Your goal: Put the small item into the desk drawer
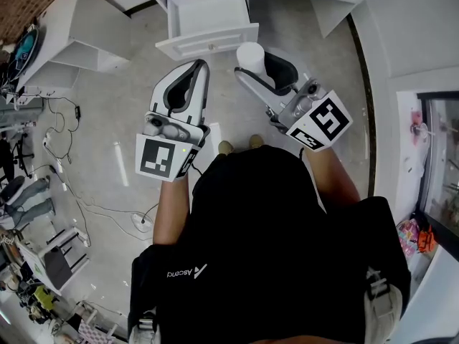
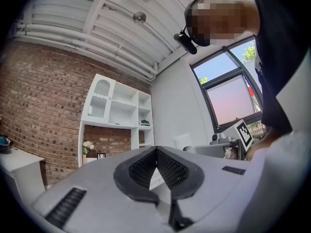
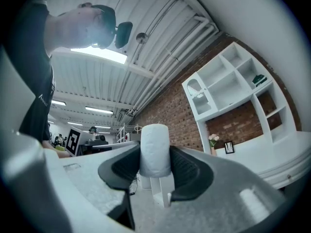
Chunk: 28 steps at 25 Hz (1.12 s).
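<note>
Right tool (image 3: 155,163) grips white roll (image 3: 155,147) upright between its jaws.

- small item (image 3: 155,149): is showing a white, matt, faintly rough, paper-like skin.
- left gripper (image 2: 156,150) pads (image 2: 143,168): are showing black, dimpled, rubbery faces set in matt grey plastic.
- drawer (image 1: 204,43): is appearing smooth, white, painted.
- brick wall (image 2: 43,96): is looking rough.

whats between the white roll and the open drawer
Nothing: in the head view the roll, in the right gripper, nearly meets the drawer.
</note>
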{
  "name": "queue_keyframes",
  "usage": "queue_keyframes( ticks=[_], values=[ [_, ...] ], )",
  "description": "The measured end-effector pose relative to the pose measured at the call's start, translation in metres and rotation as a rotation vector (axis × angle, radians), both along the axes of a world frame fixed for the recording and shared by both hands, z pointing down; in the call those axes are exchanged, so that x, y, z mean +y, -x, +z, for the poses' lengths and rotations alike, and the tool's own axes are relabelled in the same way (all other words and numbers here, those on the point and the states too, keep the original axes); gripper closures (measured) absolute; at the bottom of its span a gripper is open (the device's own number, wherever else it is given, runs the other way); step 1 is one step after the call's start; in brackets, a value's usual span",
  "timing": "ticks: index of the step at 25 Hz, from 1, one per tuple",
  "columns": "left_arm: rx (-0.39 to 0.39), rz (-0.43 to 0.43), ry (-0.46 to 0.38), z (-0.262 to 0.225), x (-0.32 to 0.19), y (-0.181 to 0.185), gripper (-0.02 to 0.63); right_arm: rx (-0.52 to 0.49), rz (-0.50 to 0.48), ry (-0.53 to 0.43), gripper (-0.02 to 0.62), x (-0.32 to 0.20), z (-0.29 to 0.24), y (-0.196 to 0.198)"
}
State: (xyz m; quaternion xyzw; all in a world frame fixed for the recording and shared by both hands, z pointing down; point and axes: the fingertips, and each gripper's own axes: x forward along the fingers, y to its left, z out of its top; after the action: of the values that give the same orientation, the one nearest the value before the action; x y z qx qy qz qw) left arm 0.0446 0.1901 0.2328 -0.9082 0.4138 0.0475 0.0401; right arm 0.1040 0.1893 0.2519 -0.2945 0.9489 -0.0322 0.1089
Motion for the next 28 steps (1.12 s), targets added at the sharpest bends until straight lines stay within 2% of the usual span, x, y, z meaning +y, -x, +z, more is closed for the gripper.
queue_keyframes(
  ticks=[7,13,21,28],
  values=[
    [-0.014,-0.026,-0.006,0.004,-0.008,-0.029,0.607,-0.005,-0.028,0.000,0.416,-0.010,0.005,-0.029],
    [-0.018,-0.052,-0.001,0.008,-0.018,-0.038,0.607,0.006,-0.045,-0.002,0.416,-0.024,0.008,-0.040],
    [-0.008,-0.068,-0.005,0.010,-0.048,-0.015,0.607,0.033,-0.058,-0.009,0.416,-0.053,0.010,-0.018],
    [0.002,-0.056,-0.010,0.016,-0.105,0.009,0.607,0.082,-0.054,-0.022,0.416,-0.105,0.016,0.009]
  ],
)
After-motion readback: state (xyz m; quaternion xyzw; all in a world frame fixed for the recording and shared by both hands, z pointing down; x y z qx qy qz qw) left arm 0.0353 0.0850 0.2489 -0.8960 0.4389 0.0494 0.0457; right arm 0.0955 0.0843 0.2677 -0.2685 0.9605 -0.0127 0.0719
